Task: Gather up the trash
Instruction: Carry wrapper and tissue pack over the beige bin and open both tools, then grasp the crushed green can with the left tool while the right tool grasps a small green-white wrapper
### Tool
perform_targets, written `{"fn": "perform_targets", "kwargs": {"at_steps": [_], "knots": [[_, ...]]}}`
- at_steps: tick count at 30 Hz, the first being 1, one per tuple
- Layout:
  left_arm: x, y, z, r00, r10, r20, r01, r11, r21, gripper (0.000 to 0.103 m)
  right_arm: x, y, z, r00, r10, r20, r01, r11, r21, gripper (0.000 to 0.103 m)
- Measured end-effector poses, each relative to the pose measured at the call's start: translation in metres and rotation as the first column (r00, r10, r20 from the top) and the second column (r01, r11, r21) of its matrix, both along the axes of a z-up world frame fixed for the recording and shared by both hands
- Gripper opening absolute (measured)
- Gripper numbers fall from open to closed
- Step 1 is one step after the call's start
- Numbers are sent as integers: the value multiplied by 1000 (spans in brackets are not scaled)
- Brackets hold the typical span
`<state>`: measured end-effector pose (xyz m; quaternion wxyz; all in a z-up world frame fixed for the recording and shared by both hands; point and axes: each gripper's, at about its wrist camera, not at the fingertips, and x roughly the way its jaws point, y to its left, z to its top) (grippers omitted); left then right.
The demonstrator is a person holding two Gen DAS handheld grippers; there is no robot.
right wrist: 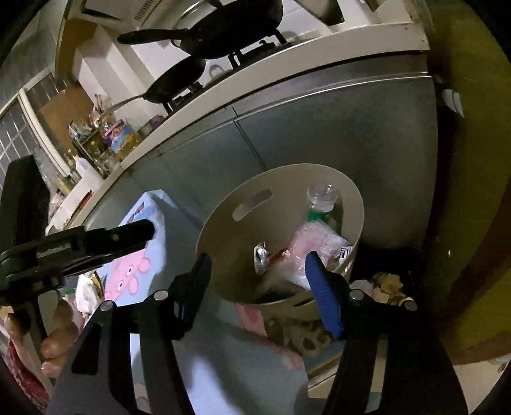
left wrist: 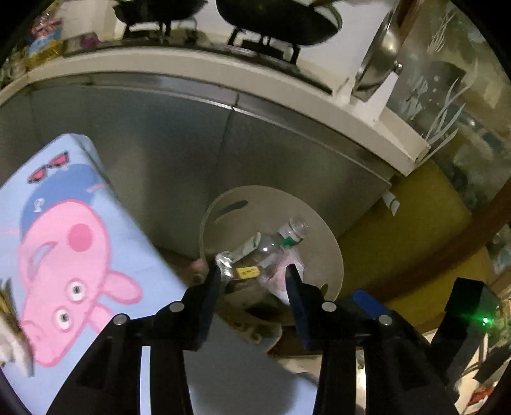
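A beige round bin (left wrist: 322, 233) (right wrist: 357, 204) stands on the floor against a grey cabinet. Inside lie a clear plastic bottle (left wrist: 289, 231) (right wrist: 321, 194), pink plastic wrap (left wrist: 281, 261) (right wrist: 314, 242), a foil wrapper (left wrist: 225, 261) (right wrist: 260, 255) and a small yellow piece (left wrist: 246, 272). My left gripper (left wrist: 255, 274) is open and empty, just above the bin's near rim. My right gripper (right wrist: 258, 265) is open and empty, also over the bin. The left gripper shows from the side in the right wrist view (right wrist: 95, 242).
A light blue cloth with a pink pig print (left wrist: 70, 242) (right wrist: 134, 268) covers a surface left of the bin. The grey cabinet (left wrist: 153, 134) (right wrist: 319, 121) carries a white counter with black pans (right wrist: 223, 28). Crumpled scraps (right wrist: 388, 282) lie on the floor right of the bin.
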<state>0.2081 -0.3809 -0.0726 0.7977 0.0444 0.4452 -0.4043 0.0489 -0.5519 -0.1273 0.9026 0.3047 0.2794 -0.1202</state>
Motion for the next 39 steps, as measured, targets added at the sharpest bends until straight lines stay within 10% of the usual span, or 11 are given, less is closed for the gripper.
{"fn": "perform_targets", "kwargs": {"at_steps": [17, 27, 30, 39], "knots": [[-37, 251, 18, 946, 310, 92, -310, 951, -20, 42, 36, 127, 40, 959, 275, 63, -273, 961, -36, 55], [2, 466, 1, 748, 645, -158, -662, 741, -111, 44, 110, 259, 53, 824, 566, 0, -566, 824, -27, 42], [16, 494, -16, 705, 646, -293, -704, 687, -180, 44, 145, 301, 60, 769, 639, -25, -640, 768, -17, 38], [64, 497, -54, 647, 529, -550, -747, 585, -316, 58, 237, 417, 63, 537, 742, -402, -834, 395, -385, 42]]}}
